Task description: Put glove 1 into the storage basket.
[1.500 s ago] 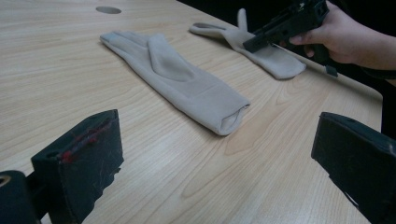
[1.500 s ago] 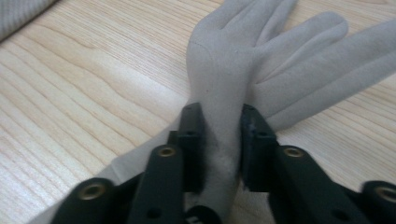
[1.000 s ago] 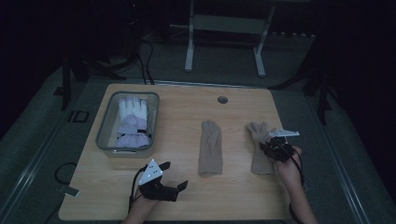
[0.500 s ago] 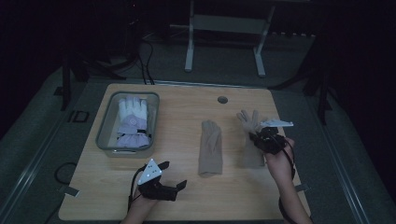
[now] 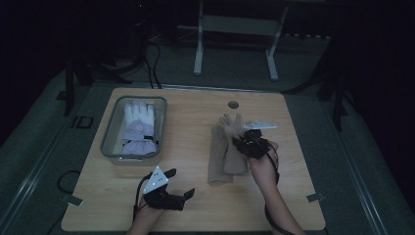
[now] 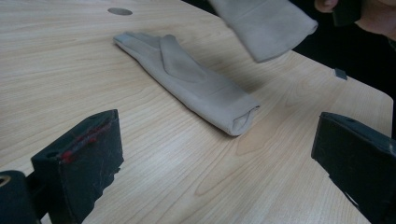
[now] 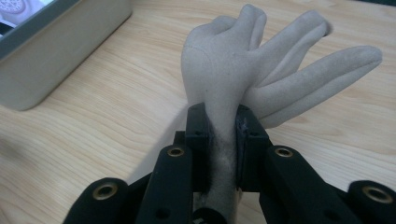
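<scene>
One beige glove (image 5: pixel 218 166) lies flat on the wooden table (image 5: pixel 195 215), fingers pointing away; it is also in the left gripper view (image 6: pixel 187 79). A second beige glove (image 5: pixel 235 159) hangs just right of it, partly over it, with my right gripper (image 5: pixel 243 143) shut on it. In the right gripper view the pads pinch this glove (image 7: pixel 233 65) at the palm, its fingers spread above my right gripper (image 7: pixel 223 135). Its cuff (image 6: pixel 266 25) hangs above the table. My left gripper (image 5: pixel 182 182) rests near the front edge, open with nothing between the jaws (image 6: pixel 219 154).
A grey bin (image 5: pixel 110 132) at the left of the table holds white and lilac gloves (image 5: pixel 137 127). A round hole (image 5: pixel 233 105) sits near the table's far edge. A metal stand (image 5: pixel 235 34) is on the floor behind the table.
My right gripper has carried the second beige glove up and to the left, from the table's right side to beside the lying glove. The left gripper has stayed in place.
</scene>
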Motion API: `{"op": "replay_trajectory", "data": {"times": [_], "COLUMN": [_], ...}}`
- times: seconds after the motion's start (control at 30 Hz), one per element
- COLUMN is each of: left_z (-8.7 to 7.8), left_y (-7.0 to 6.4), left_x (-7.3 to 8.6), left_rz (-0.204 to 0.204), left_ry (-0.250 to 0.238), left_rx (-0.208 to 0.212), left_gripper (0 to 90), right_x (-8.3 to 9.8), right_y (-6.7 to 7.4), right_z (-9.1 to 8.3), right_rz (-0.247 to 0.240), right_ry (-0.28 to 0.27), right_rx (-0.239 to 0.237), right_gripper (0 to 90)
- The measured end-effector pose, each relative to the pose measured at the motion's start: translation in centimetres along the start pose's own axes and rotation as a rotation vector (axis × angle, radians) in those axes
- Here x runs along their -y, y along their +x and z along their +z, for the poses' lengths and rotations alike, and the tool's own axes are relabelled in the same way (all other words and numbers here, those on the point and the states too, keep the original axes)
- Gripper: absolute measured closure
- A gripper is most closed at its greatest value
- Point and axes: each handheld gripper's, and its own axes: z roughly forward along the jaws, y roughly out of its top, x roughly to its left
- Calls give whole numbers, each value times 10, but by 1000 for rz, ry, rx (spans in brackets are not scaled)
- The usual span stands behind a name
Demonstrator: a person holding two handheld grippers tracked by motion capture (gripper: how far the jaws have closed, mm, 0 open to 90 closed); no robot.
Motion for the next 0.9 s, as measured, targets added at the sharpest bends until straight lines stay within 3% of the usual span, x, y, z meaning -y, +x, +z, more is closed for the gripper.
{"op": "replay_trajectory", "data": {"times": [0.23, 0.47, 0.63, 0.9], "left_z": [-3, -4, -3, -3], "left_y": [0, 1, 1, 1], "left_x": [-1, -1, 0, 0], "left_rz": [10, 5, 6, 4], "left_ry": [-5, -6, 0, -1], "left_rx": [-1, 0, 3, 7], "left_gripper": [24, 24, 24, 24], "right_x": [-2, 10, 21, 25], "right_y": [21, 21, 16, 17], "right_z": [27, 51, 66, 70], "right_rz": [-12, -2, 36, 42], "right_ry": [43, 109, 147, 155], "right_rx": [-10, 22, -17, -47], "right_gripper": [779, 772, 750, 496]}}
